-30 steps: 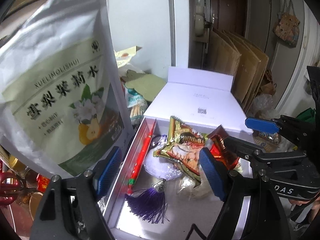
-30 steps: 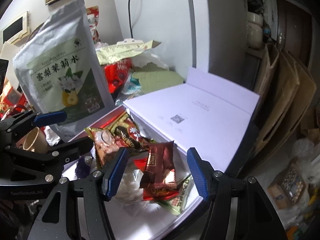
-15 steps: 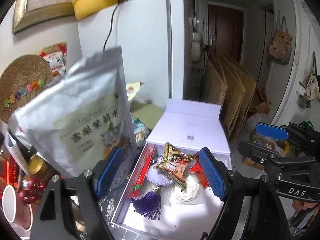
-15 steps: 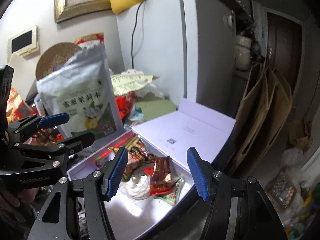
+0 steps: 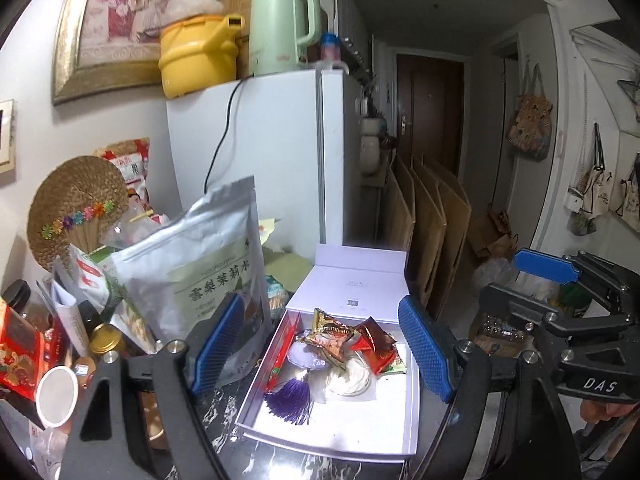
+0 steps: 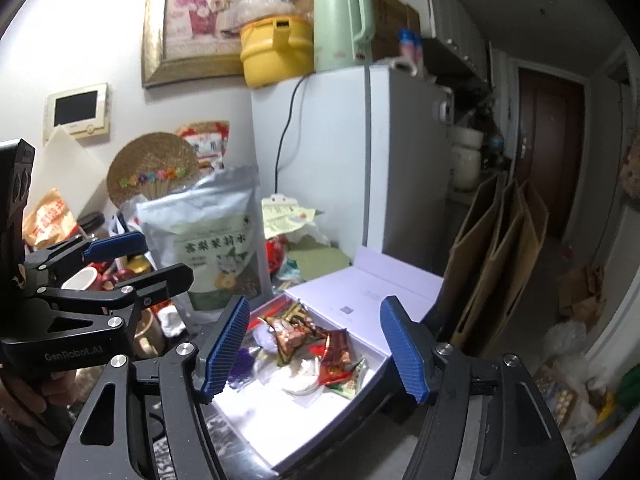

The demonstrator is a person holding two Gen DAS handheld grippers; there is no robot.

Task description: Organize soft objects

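An open white box [image 5: 408, 420] [image 6: 360, 344] lies on the dark marble counter, its lid folded back. In it lie foil snack packets [image 5: 332, 336] [image 6: 296, 330], red sachets [image 5: 374, 340] [image 6: 334, 360], a purple tassel [image 5: 290, 396], a lilac pouch [image 5: 304, 360], a white soft lump [image 5: 348, 378] [image 6: 298, 378] and a red pen [image 5: 282, 354]. My left gripper [image 5: 320, 354] hangs open above and short of the box, nothing between its fingers. My right gripper [image 6: 314, 350] is also raised over the box, its jaws opening and empty.
A silver pear-tea pouch [image 5: 208, 276] [image 6: 208, 248] stands left of the box amid jars, cups and packets. A white fridge [image 5: 264, 160] [image 6: 344, 160] rises behind, with a yellow pot and a green kettle [image 5: 284, 28] on top. Cardboard sheets [image 5: 428, 240] lean at the right.
Both grippers have pulled up and back from the box, so its contents look smaller and more of the room shows. The right gripper's jaws have spread wider.
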